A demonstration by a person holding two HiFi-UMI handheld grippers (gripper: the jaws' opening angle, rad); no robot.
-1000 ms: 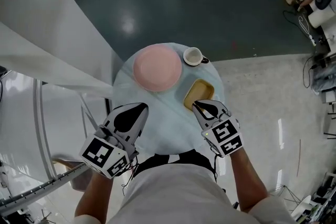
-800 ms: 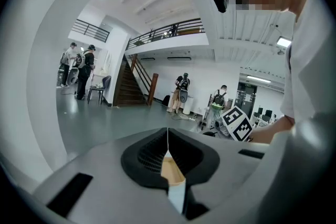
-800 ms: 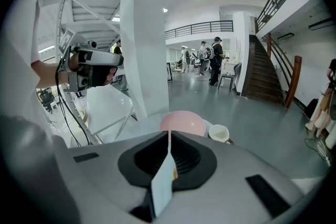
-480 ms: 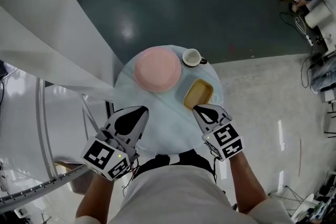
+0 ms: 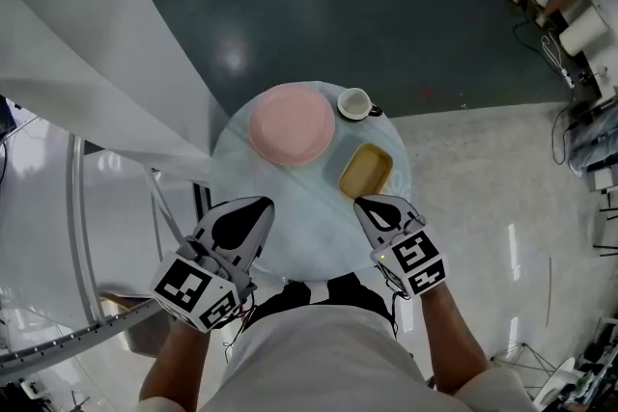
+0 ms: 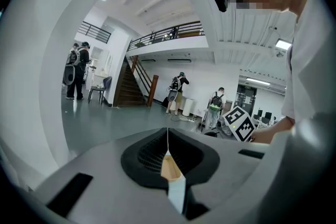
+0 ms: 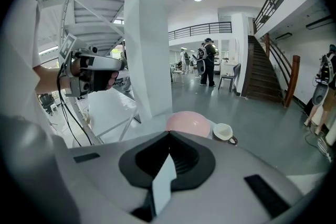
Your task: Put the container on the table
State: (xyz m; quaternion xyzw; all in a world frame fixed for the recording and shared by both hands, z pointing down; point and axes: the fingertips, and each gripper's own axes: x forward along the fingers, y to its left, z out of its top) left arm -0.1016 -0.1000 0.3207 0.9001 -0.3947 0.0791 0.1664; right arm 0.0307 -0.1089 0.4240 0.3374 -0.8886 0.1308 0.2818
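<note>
1. Here the left gripper [image 5: 257,203] hangs over the table's [image 5: 290,232] near-left edge, jaws pressed together on nothing. Its own view misses the table and shows only distant people [image 6: 178,93].
2. A pink bowl [image 5: 291,123] and a cup [image 5: 355,103] sit at the far edge.
3. The yellow container [image 5: 366,171] lies by the right edge and appears only in the head view.
4. Just near it is the right gripper [image 5: 363,201], closed and empty.

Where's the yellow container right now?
The yellow container is on the round table's right side in the head view, between the white cup and the right claw.
</note>
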